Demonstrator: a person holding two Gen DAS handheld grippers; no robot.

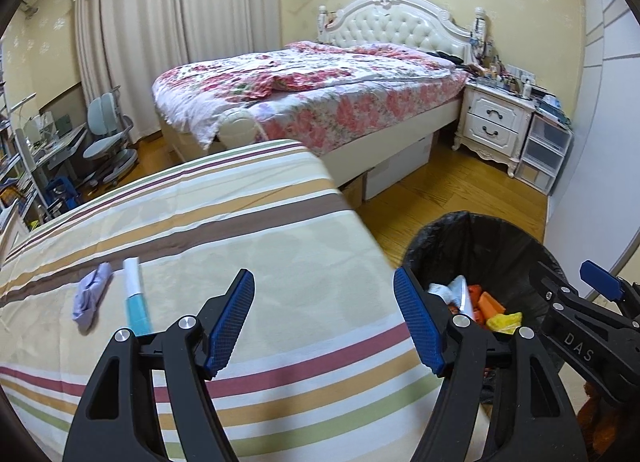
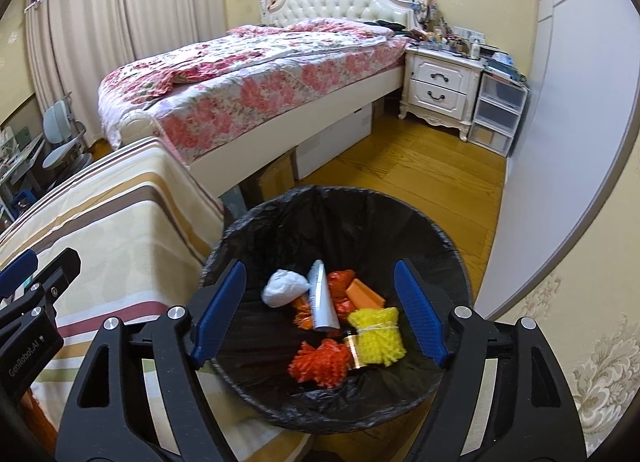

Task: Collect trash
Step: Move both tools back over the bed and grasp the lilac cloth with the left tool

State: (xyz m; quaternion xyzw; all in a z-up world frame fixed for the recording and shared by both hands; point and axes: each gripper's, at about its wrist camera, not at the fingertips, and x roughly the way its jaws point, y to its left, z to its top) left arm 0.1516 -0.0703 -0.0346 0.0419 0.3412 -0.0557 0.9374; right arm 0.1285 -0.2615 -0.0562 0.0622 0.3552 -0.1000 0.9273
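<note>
Nearest the left wrist camera, the left gripper [image 1: 324, 322] stands spread wide with nothing between its blue pads, hanging over the near part of the striped bedspread [image 1: 248, 229]. Towards that spread's left edge lie the two pieces not yet collected: a crumpled lilac wad [image 1: 92, 296], and just beside it on the right a white-and-teal tube [image 1: 135, 294], lying lengthwise with its teal end towards the camera. The wad looks like tissue or thin cloth, so it should be light, soft and ready to squash; a pinch across its bulky middle ought to do. The tube looks light too, stiffer and probably smooth, so a grip across its middle seems safer than at an end. Further right, off the spread's right edge, sits the bin [image 2: 280, 221], lined with a black bag. Over it the right gripper [image 2: 320, 310] hangs released, pads apart and empty. Inside lie a white wad [image 2: 285, 286], a grey tube [image 2: 322, 298], an orange block [image 2: 365, 294], a yellow bundle [image 2: 376, 336] and a red-orange one [image 2: 320, 358].

What the lilac wad really is stays uncertain, the tube's label is unreadable, and gripper frames cut off the bin's near rim.
</note>
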